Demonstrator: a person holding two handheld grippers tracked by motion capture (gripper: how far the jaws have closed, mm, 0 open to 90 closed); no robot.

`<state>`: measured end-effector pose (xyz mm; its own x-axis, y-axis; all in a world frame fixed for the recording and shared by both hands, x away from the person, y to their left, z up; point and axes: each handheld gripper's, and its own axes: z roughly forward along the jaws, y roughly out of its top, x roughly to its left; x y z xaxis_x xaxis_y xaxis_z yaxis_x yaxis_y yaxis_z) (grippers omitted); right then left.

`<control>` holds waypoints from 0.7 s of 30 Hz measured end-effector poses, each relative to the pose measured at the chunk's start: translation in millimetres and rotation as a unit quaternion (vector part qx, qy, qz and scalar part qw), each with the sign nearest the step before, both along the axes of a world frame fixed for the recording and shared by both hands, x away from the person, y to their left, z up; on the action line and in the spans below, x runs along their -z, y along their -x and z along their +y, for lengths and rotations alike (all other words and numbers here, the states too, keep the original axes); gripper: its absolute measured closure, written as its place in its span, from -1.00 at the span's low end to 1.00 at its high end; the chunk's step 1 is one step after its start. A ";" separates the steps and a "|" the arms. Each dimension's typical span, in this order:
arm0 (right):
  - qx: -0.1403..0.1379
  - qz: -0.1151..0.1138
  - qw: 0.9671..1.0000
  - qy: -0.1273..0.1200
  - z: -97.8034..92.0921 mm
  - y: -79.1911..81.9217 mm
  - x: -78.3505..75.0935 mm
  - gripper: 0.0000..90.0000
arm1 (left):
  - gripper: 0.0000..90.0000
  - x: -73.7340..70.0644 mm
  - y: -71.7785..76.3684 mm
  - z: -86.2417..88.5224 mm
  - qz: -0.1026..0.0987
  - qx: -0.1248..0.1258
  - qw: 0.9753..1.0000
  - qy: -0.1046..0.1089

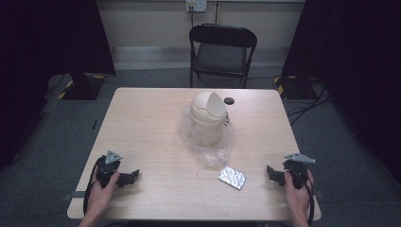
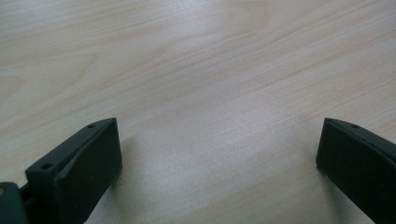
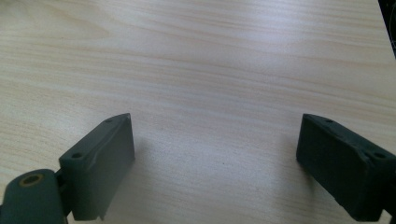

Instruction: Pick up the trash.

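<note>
Wood table (image 1: pixel 142 123); bin (image 1: pixel 208 118) on plastic bag (image 1: pixel 213 151); foil pack (image 1: pixel 232 177).

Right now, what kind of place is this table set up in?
Probably a recording studio or lab bay, not a home: black curtains flank the wooden table, cables trail across grey carpet, and a folding chair stands by a bare wall with a socket.

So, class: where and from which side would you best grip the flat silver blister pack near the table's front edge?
Probably by its long edges, from above with the right gripper, the nearer one. The blister pack lies flat and askew on the table, so the open jaws should turn to straddle its narrow width.
</note>
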<state>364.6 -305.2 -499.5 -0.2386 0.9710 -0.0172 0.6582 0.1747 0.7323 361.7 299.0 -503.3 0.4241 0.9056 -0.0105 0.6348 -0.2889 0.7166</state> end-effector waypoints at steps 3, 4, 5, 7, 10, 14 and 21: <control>0.000 0.000 1.000 0.000 0.0 0.1 0.1 -0.77 | -1.00 0.0 0.1 0.0 0.000 0.000 1.000 -0.001; 0.000 0.000 1.000 0.000 0.0 0.1 0.1 -0.77 | -1.00 0.0 0.1 -0.1 0.000 -0.001 1.000 0.000; 0.001 0.000 1.000 0.000 0.1 0.1 0.1 -0.77 | -1.00 0.0 0.1 -0.1 0.000 -0.001 1.000 0.000; 0.001 0.000 1.000 0.000 0.2 0.1 0.0 -0.77 | -1.00 0.0 0.0 -0.1 0.000 0.000 1.000 0.001; 0.004 -0.001 1.000 0.001 1.7 0.1 0.0 -0.75 | -1.00 0.0 0.0 -0.1 0.000 0.000 1.000 0.000; -0.003 0.003 1.000 -0.005 6.0 -0.2 -2.2 -0.69 | -1.00 0.0 0.1 -0.1 -0.001 -0.001 1.000 0.000; -0.023 -0.001 1.000 -0.012 13.4 -4.6 -12.0 -0.68 | -1.00 0.0 0.1 -0.1 0.000 -0.001 1.000 0.000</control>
